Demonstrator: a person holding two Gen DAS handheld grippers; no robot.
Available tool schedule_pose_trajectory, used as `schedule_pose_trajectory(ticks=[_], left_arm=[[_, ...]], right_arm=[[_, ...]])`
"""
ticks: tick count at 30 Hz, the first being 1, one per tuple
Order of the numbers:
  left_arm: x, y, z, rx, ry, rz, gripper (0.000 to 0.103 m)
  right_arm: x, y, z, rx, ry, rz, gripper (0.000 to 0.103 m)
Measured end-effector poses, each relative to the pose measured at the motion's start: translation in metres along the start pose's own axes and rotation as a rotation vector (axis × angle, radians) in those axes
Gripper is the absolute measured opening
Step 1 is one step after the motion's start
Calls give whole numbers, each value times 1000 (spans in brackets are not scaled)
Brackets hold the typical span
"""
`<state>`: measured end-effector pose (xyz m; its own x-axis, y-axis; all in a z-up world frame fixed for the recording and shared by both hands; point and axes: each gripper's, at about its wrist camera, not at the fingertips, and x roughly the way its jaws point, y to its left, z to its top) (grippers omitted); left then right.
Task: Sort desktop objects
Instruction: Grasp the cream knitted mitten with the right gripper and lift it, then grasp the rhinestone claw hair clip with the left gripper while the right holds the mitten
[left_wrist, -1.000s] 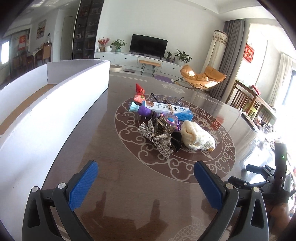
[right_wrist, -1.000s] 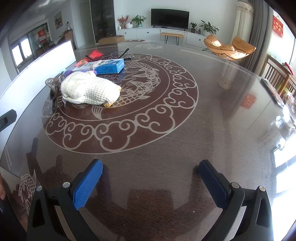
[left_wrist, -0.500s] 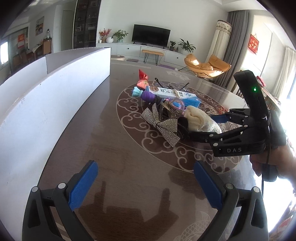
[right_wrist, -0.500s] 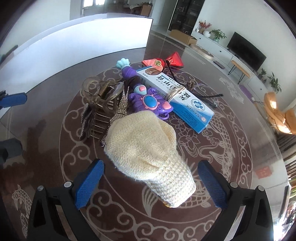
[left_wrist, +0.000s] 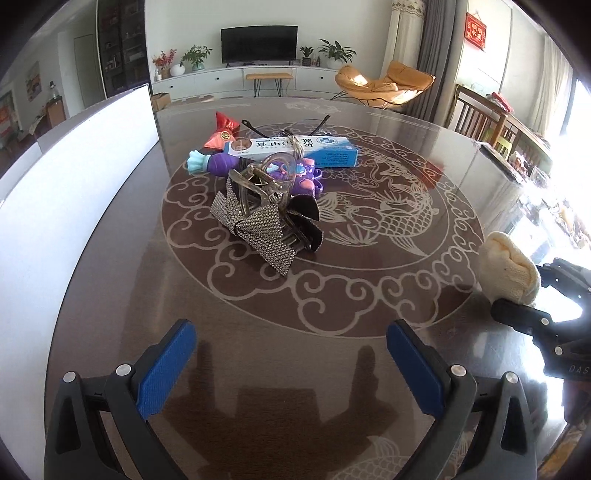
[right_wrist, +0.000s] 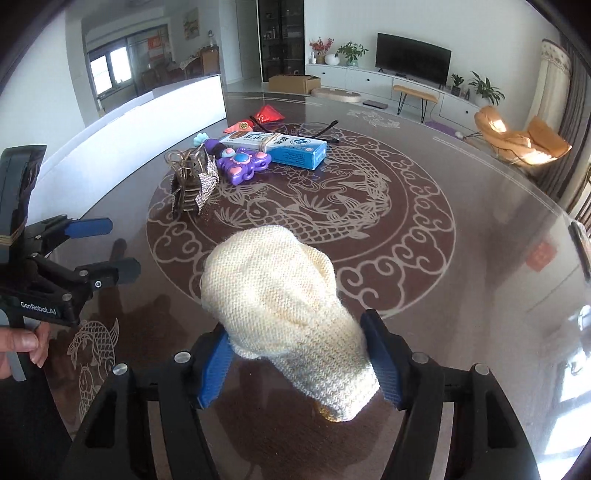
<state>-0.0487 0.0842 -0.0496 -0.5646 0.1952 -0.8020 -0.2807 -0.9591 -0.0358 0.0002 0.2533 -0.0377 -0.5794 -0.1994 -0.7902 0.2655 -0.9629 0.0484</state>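
My right gripper is shut on a cream knitted hat and holds it above the table near the front edge; the hat also shows at the right of the left wrist view. My left gripper is open and empty over the near table. A pile in the table's middle holds a rhinestone bow hair clip, a clear claw clip, a purple toy, a blue toothpaste box, a red pouch and black glasses.
A long white box runs along the table's left side. The round dark table has a glass top with a fish pattern. Chairs stand beyond its right edge.
My right gripper closed on the knitted hat, lifted it off the pile and drew it back toward the front right. My left gripper stayed open and shifted its view rightward.
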Motion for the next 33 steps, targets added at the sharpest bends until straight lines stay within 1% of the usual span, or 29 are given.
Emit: schedule_pose_trajectory(ticks=[3,5,7,9,10,12,17,19,20,21,22,23,25,26,27,28,29,33], left_arm=[[19,-5,22,-40,26,36,103],[33,-1,37,-97,44,71,103],[45,6,52,-150,61,81,103],[52,11,63,-170,67,92,103],[55,13,66,-171,76,99,103],[62,14,70,-139,90,141,103],[61,19,68,-113,61,122,103],[60,21,69,-88,80,101,103],[59,24,68,-76,79,98,96],[53,28,67,-66,45,92,84],[47,32,64,-53,20,83,62],[41,36,61,-37,6,83,54],[30,47,49,-29,-7,64,53],[22,52,41,-31,-21,62,53],[12,59,33,-44,-36,50,53],[2,64,24,-63,-49,30,53],[-10,69,17,-81,-65,14,53],[-65,86,-1,-165,-143,-41,53]], right_arm=[[-4,-6,-11,40,-14,-9,67],[-6,-5,-14,48,-30,-18,67],[-8,-6,-16,70,-47,-21,68],[-8,-7,-18,96,-65,-25,69],[-7,-7,-18,103,-65,-32,70],[-6,-6,-17,101,-62,-48,70],[-3,-2,-15,56,-40,-76,70],[2,-1,-13,35,-19,-76,75],[4,-1,-10,28,-6,-77,77],[6,0,-8,20,0,-77,80],[6,0,-6,7,-6,-77,80],[6,1,-4,-9,-19,-81,80],[5,4,-2,-50,-41,-86,78],[5,7,-1,-76,-48,-88,73],[6,10,2,-99,-43,-89,55],[4,14,4,-106,-39,-91,53],[1,15,6,-98,-41,-72,52],[-11,33,21,-90,-55,-15,52]])
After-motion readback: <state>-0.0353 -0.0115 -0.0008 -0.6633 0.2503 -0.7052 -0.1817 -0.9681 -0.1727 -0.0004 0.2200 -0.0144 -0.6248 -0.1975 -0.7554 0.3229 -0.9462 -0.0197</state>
